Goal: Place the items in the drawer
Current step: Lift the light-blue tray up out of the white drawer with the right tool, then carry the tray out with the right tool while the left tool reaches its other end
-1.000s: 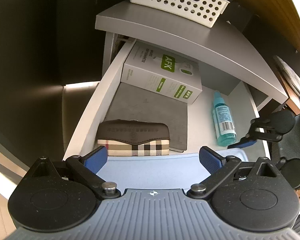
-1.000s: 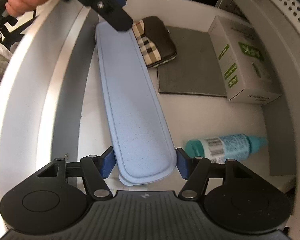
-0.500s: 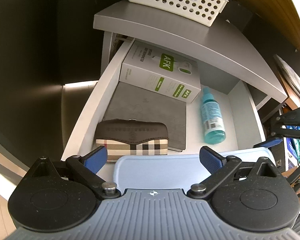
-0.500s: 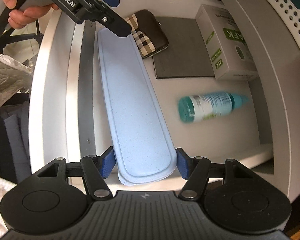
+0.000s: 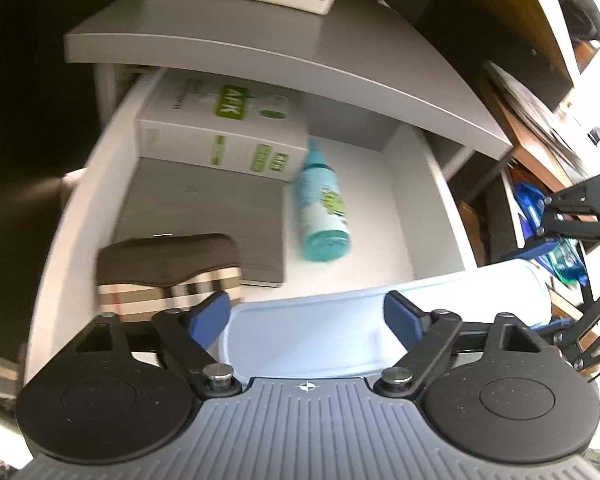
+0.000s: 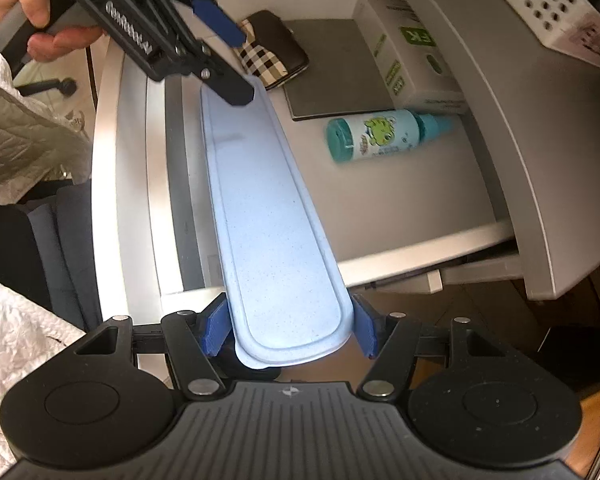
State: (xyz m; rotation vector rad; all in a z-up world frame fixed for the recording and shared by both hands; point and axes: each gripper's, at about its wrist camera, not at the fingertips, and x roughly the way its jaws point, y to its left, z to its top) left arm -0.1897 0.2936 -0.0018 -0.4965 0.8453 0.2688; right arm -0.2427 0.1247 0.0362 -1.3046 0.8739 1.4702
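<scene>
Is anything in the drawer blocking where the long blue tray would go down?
Partly. The blue tray, held at both ends by the right claw and left claw, hangs over the drawer's front strip. The plaid wallet lies near its far end; the teal bottle lies beside that strip.

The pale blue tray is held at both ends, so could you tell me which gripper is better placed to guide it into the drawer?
Probably left: the left gripper holds the pale blue tray above the drawer; the right gripper is outside.
</scene>
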